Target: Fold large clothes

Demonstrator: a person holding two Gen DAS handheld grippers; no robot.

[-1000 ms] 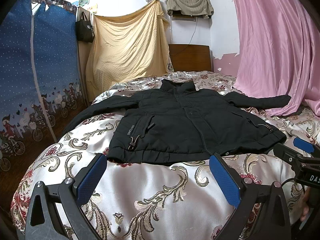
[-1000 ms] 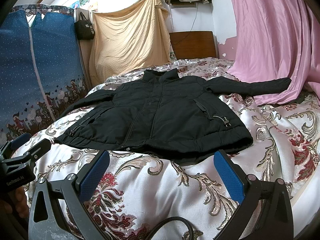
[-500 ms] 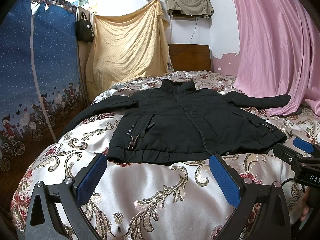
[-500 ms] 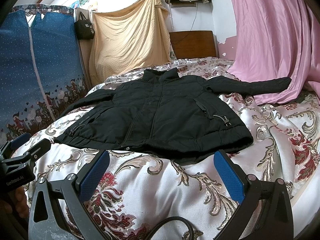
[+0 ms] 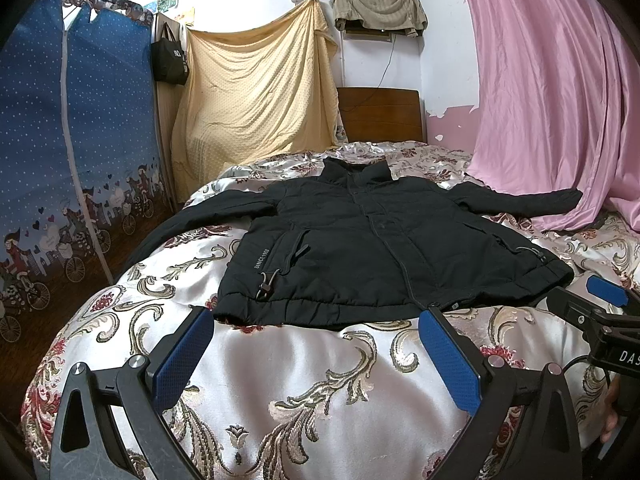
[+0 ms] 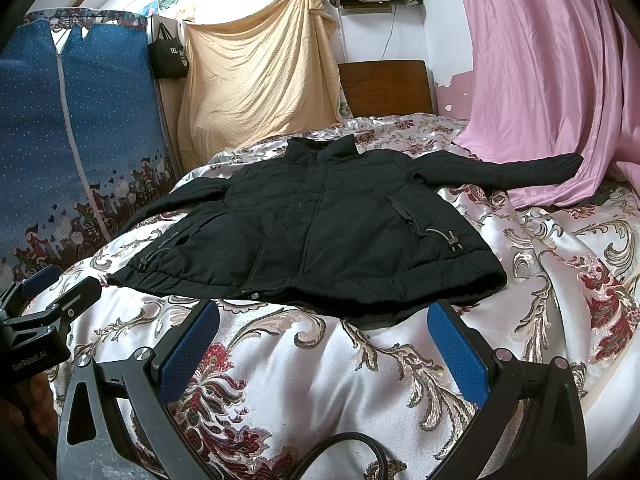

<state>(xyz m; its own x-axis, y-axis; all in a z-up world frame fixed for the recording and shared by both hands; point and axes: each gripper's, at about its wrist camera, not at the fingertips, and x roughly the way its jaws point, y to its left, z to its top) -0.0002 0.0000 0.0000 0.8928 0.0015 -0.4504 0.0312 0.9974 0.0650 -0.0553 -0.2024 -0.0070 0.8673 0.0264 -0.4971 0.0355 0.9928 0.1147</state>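
A black zipped jacket [image 5: 372,248] lies front up and spread flat on the bed, collar far, hem near, both sleeves stretched out sideways. It also shows in the right wrist view [image 6: 320,232]. My left gripper [image 5: 316,344] is open and empty, hovering just short of the hem over the bedspread. My right gripper [image 6: 324,340] is open and empty, also just short of the hem. Each gripper shows at the edge of the other's view: the right one [image 5: 600,308] and the left one [image 6: 48,300].
The bed has a silver floral bedspread [image 5: 320,380]. A blue fabric wardrobe [image 5: 72,152] stands at the left, a yellow cloth [image 5: 256,100] hangs behind, and a pink curtain [image 5: 552,100] drapes onto the bed at the right. A wooden headboard [image 5: 380,116] is at the back.
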